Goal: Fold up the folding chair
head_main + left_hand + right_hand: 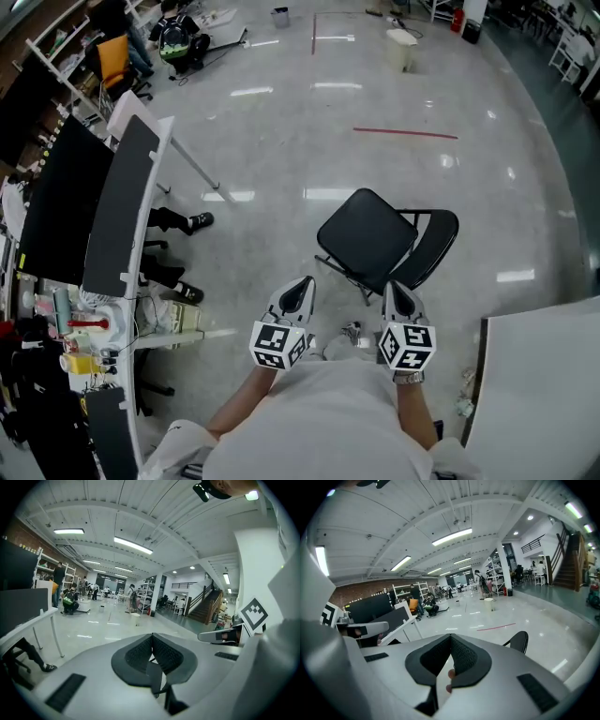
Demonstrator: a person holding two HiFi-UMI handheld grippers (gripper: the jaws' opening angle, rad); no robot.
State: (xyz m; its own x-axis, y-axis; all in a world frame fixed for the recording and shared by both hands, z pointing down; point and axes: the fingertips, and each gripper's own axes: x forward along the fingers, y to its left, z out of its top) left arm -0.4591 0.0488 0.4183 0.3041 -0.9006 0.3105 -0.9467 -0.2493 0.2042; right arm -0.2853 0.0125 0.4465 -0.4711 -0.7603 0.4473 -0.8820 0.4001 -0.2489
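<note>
Black and unfolded, the folding chair (367,236) stands on the glossy floor (281,150) at twelve o'clock from the person, with its seat flat and its backrest at three o'clock. The left gripper (302,286) and right gripper (396,289) hover just short of it, fingers pressed together on nothing, likely lined up to take seat and back.

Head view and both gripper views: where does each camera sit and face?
Head view: on the head, facing steeply down at the chair; shows arms, left gripper, right gripper.
Left gripper view: on that gripper, along its shut fingers, across the hall.
Right gripper view: likewise, fingers shut.
Shared: head and right gripper views show the chair.
</note>
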